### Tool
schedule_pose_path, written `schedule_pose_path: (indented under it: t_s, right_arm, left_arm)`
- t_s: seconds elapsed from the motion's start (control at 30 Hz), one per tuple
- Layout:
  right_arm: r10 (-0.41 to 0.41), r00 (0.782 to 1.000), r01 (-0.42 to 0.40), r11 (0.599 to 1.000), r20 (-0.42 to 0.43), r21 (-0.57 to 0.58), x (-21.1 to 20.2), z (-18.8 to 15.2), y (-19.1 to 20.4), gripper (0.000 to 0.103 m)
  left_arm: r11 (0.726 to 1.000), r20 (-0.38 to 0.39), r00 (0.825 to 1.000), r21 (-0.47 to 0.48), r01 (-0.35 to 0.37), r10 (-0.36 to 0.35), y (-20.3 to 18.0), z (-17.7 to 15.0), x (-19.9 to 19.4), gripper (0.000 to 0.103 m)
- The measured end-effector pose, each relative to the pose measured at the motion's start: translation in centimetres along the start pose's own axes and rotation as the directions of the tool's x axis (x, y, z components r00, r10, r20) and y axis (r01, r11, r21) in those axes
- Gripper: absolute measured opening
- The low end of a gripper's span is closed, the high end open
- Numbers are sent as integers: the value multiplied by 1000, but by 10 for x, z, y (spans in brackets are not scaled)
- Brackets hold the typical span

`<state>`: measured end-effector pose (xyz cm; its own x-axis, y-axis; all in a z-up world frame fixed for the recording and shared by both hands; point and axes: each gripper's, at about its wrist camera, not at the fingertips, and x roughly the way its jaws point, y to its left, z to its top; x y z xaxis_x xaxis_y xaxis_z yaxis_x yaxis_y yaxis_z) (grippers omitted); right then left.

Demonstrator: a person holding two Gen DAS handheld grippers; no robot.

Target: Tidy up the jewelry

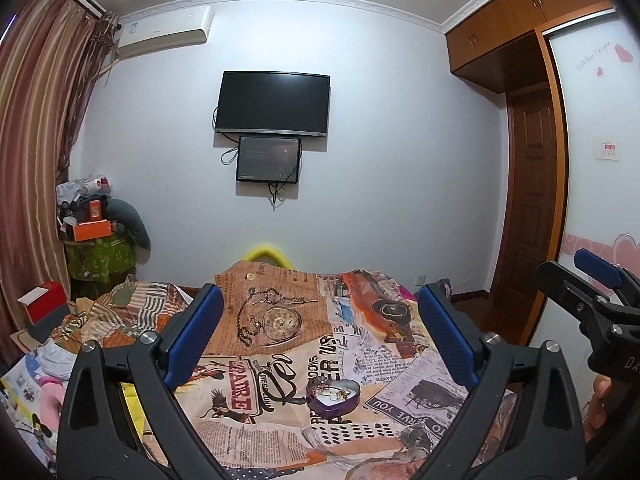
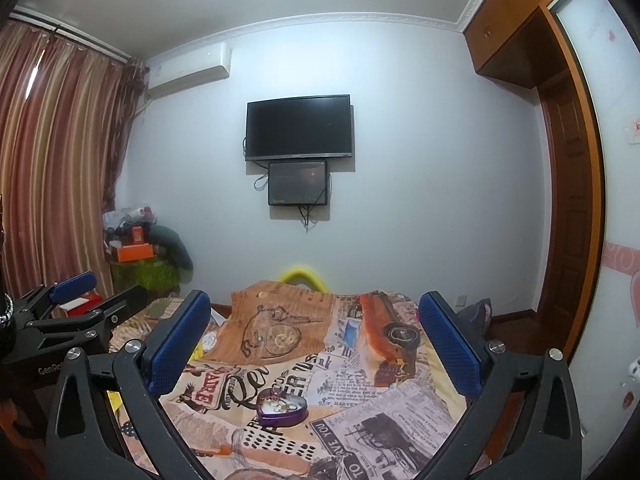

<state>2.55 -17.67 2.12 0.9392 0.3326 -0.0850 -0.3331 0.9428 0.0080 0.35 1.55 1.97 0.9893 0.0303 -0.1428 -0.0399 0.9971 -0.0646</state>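
A pale bedroom wall [image 1: 380, 160] carries a dark television [image 1: 273, 103] with a smaller screen [image 1: 268, 159] below; an air conditioner [image 1: 166, 32] sits near striped curtains [image 1: 36, 128], a wooden wardrobe [image 1: 516, 28] stands right, and a printed bedspread [image 1: 304, 344] covers the bed.

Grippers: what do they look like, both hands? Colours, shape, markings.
Left gripper and right gripper match: black angular frames with triangular cut-outs, silver pivot bolts, blue textured pads. White lettering, partly cut off, on each body. No sleeve visible.
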Motion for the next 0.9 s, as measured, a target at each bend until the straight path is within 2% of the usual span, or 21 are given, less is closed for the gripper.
schedule_pose_path:
  t_s: [0.9]
  right_arm:
    - [4,998,-3,1000,-56,12,4,0,-7,103]
  left_arm:
    - [1000,-44,999,-2,10,-11,-3,-7,12,99]
